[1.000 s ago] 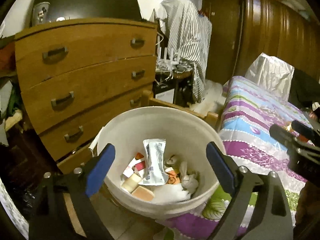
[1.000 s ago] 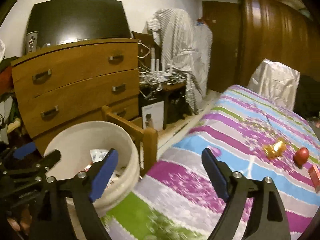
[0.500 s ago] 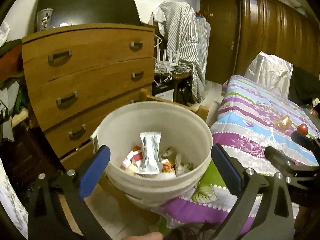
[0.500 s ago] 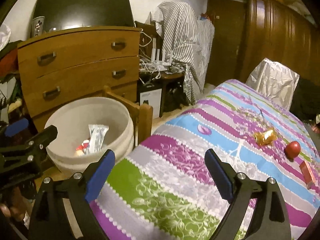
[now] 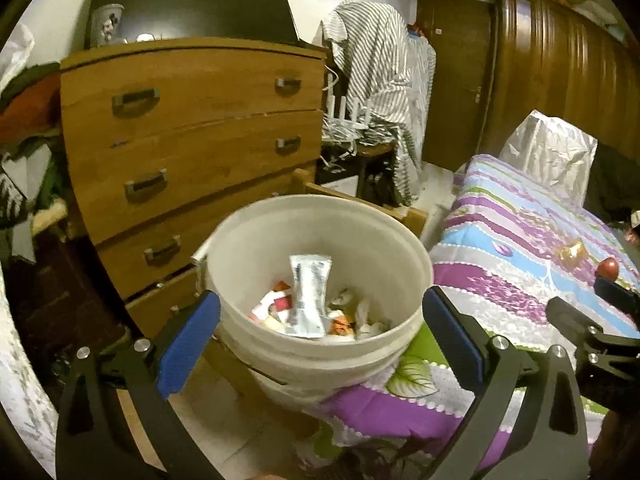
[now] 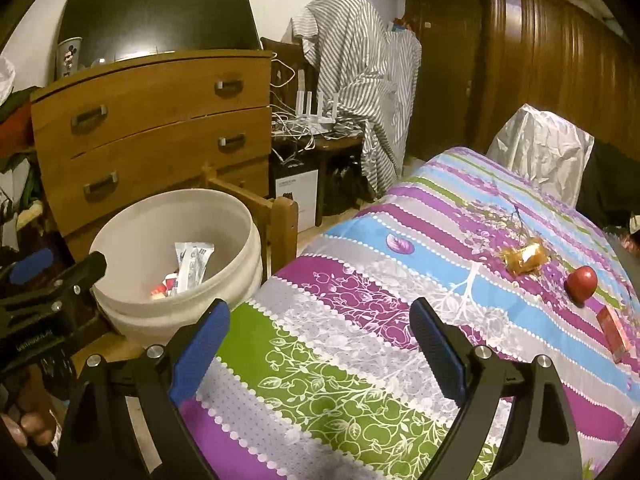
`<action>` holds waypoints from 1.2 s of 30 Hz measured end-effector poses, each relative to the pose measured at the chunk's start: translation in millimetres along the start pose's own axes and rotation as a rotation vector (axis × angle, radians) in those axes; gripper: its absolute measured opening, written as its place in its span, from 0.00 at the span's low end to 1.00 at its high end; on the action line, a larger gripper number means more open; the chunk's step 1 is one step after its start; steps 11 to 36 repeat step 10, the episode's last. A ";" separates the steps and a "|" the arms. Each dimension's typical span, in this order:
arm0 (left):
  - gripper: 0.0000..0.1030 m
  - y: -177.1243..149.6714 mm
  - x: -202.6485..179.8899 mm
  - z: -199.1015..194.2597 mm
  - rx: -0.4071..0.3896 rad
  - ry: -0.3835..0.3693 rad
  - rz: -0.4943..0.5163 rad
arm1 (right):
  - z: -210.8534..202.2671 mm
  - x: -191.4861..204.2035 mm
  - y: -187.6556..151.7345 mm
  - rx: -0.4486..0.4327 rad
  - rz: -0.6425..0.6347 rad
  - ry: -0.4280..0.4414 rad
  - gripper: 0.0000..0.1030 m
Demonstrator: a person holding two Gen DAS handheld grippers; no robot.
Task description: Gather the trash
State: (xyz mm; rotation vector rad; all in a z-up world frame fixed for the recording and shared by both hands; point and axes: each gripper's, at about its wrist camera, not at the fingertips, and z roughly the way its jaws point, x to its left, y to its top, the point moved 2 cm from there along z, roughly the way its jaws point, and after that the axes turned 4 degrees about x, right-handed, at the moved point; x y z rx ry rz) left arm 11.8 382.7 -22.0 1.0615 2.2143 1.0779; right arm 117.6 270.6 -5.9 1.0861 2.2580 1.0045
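A white bucket (image 5: 320, 216) (image 6: 132, 224) stands beside the bed, holding a silver pouch (image 5: 310, 292) (image 6: 192, 264) and several crumpled wrappers. My left gripper (image 5: 320, 336) hangs open just in front of the bucket, nothing between its blue pads. My right gripper (image 6: 320, 340) is open and empty above the striped bedspread (image 6: 360, 280). On the bed lie a crumpled gold wrapper (image 6: 524, 258) (image 5: 572, 250), a red ball-like item (image 6: 582, 282) (image 5: 608, 268) and a small red box (image 6: 612, 332), all to the right of the right gripper and beyond it.
A wooden chest of drawers (image 5: 192, 140) stands behind the bucket, with a wooden bed post (image 6: 284, 224) between bucket and bed. A striped cloth (image 5: 376, 80) drapes over a chair by a cluttered side table. A silver bag (image 6: 540, 148) sits at the bed's far end.
Both grippers drew back from the bucket, which now sits farther off in the left wrist view. The right view swung over the bed. The left jaws widened slightly.
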 end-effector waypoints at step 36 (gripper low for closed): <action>0.95 -1.3 17.2 -2.0 0.076 0.025 -0.047 | -1.0 15.4 11.5 -0.008 -0.007 0.072 0.88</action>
